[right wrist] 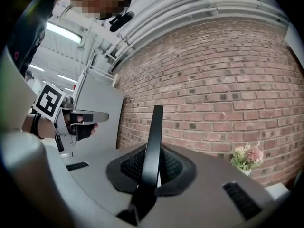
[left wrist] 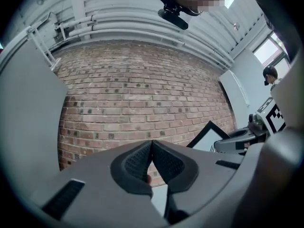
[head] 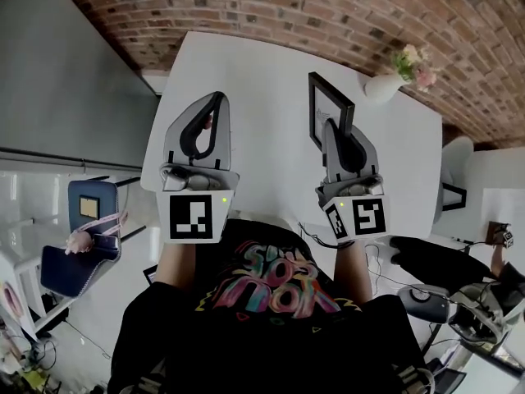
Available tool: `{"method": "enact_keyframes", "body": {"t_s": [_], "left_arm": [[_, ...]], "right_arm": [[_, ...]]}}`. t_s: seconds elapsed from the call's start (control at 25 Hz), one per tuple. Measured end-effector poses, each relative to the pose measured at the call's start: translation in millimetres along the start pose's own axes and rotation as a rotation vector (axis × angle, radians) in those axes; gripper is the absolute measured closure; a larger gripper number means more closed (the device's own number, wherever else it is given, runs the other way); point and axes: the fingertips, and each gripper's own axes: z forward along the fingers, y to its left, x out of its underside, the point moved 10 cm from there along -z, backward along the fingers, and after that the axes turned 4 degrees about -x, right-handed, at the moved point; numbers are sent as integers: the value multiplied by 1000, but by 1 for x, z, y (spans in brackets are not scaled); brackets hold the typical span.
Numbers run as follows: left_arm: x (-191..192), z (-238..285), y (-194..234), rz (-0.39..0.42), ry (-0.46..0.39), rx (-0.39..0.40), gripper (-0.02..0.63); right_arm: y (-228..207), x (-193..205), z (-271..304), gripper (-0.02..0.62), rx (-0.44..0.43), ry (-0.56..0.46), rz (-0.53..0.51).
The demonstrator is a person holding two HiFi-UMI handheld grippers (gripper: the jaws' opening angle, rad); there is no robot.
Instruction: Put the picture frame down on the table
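Grey right gripper [head: 335,128], nearest: to set its load down well, I judge, lower slowly till the bottom edge meets the white table [head: 262,72], tip it flat, then loosen. Jaws narrow, clamped on the rim of the black picture frame [head: 317,105], upright on edge over that table. Left gripper [head: 215,102] alongside: jaws together, nothing between. Farther: vase [head: 382,87] of flowers [head: 414,62], well apart; brick wall [head: 328,6].

Bright, even light — the white surface [head: 271,80] glares, nearly blown out. Fisheye distortion bows the brick wall [left wrist: 142,94] in both gripper views, with dark vignetting at their corners. A ceiling strip light [right wrist: 62,33] glows.
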Motion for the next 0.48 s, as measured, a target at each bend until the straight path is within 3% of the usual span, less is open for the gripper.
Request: {"method": "enact_keyframes", "body": {"t_s": [0.48], "left_arm": [[7, 20, -2, -1, 11, 35, 583]], "right_arm": [[-12, 13, 10, 545, 23, 25, 24]]}}
